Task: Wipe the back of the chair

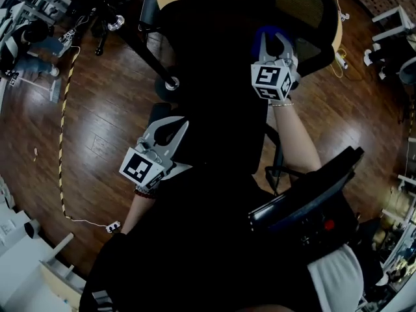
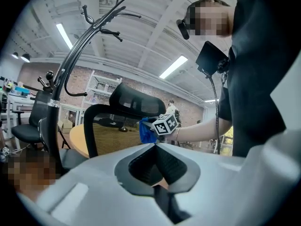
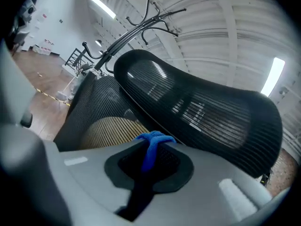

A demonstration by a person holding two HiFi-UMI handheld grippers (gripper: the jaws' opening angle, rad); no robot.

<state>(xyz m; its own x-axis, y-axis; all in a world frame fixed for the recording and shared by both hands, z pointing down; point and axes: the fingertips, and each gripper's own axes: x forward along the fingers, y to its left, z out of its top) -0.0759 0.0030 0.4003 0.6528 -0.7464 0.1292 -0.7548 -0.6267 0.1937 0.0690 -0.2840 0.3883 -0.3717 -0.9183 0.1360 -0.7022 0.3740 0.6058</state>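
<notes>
A black mesh office chair (image 1: 221, 90) stands right below me, its headrest (image 1: 305, 12) at the top right. My right gripper (image 1: 273, 34) is shut on a blue cloth (image 1: 261, 31) up against the chair's upper back, just under the headrest. In the right gripper view the cloth (image 3: 151, 145) bunches between the jaws, with the mesh back (image 3: 101, 109) and headrest (image 3: 202, 112) close ahead. My left gripper (image 1: 186, 119) hovers by the chair's left side, shut on nothing. The left gripper view, past that gripper (image 2: 155, 146), shows the chair back (image 2: 113, 135) and the cloth (image 2: 146, 131).
A black coat rack (image 2: 70, 55) stands left of the chair, its base (image 1: 170, 83) on the wooden floor. A yellow round table (image 2: 79, 142) lies beyond the chair. A striped cable (image 1: 62, 142) runs along the floor at left. Desks and shelves line the room's edges.
</notes>
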